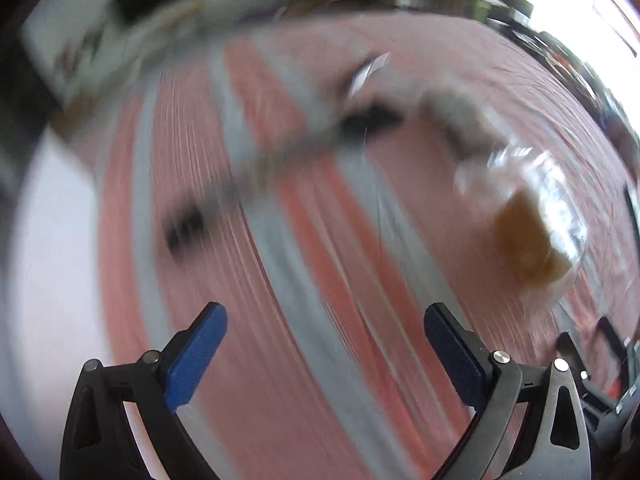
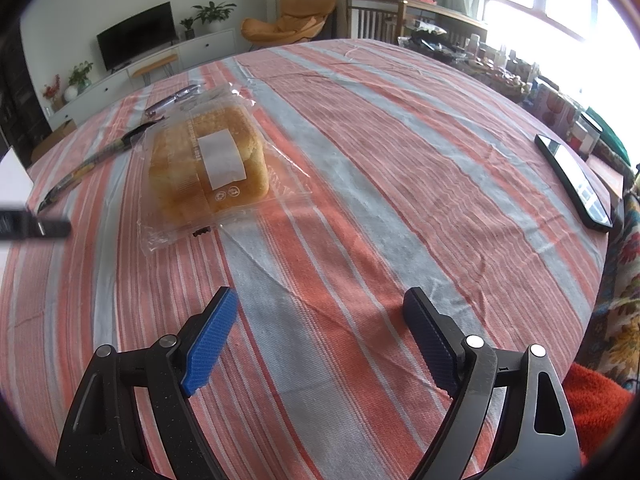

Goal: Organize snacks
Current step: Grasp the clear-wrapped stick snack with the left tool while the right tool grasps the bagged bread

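- Left wrist view, heavily blurred: my left gripper points down at the striped tablecloth, its blue pads spread wide with only cloth between them; it grasps nothing.
- Left wrist view: a packaged bread in clear wrap lies on the cloth to the right, well apart from my fingertips. A long thin packet runs across the middle of the cloth, too smeared to read.
- Left wrist view: along the top edge, white furniture and an orange shape are only streaks.
- Right wrist view, sharp: my right gripper hangs over bare tablecloth, jaws released and wide apart, nothing between the pads.
- Right wrist view: the bread, a brown loaf with a white label, rests flat in its clear wrapper at left of centre, apart from my gripper.
- Right wrist view: the long thin packet lies just beside the bread's far left side; a second, purple packet lies beyond it.
- Right wrist view: a dark phone rests near the table's right edge, well apart from the bread.
- Right wrist view: a blurred dark finger of my left gripper enters at the left edge.
- Right wrist view: beyond the table stand a television, potted plants and an orange chair.
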Available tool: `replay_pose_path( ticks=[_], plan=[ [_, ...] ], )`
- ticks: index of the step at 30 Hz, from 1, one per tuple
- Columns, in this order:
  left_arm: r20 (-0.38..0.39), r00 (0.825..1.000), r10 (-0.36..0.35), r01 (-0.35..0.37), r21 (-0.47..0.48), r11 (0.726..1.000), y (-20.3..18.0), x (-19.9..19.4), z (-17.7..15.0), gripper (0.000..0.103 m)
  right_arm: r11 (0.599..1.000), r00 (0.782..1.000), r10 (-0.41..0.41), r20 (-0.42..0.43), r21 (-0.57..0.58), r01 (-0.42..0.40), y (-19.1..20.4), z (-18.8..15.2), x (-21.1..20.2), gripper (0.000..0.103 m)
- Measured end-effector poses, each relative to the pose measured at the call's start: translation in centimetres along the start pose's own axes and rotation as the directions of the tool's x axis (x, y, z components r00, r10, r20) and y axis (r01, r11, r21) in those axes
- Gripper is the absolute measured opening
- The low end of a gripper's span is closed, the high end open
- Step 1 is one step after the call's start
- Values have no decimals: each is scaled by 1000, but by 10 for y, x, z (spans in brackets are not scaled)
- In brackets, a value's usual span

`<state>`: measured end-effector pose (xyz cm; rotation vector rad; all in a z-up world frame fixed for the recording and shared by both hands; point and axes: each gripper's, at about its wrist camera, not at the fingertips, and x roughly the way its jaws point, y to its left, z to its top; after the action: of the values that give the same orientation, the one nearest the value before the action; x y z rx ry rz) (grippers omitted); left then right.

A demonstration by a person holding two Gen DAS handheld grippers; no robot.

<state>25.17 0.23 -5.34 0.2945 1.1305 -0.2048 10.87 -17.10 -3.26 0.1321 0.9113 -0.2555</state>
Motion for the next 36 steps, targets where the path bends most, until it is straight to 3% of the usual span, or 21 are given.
replay_pose_path(
  ticks=[2,4,7,14,15,20,28,36],
  plan=[
    [22,997,71,-73,135,988,-3,-4,21,100,1000,1000,1,0,0,-1,0,0,0,89],
    [5,997,81,-80,259,963,-2,7,43,100,1000,1000,1,-1,0,-1,0,0,0,89],
    [-25,995,95,-82,321,944,7,38,69,100,1000,1000,1,0,0,-1,0,0,0,89],
    [-68,998,2,12,202,979,24,92,84,102,1000,1000,0,0,0,0,0,0,0,89],
    [-44,999,-28,35,170,985,29,93,85,102,1000,1000,1,0,0,-1,0,0,0,89],
    [-67,987,-145,148,35,988,50,105,83,103,1000,1000,1,-1,-1,-1,0,0,1,90],
    [66,987,-143,143,7,990,56,100,64,103,1000,1000,3,-2,-2,-3,1,0,2,90],
    [1,991,-137,137,-9,991,53,97,66,103,1000,1000,3,-2,-3,-3,1,1,1,90]
  ],
)
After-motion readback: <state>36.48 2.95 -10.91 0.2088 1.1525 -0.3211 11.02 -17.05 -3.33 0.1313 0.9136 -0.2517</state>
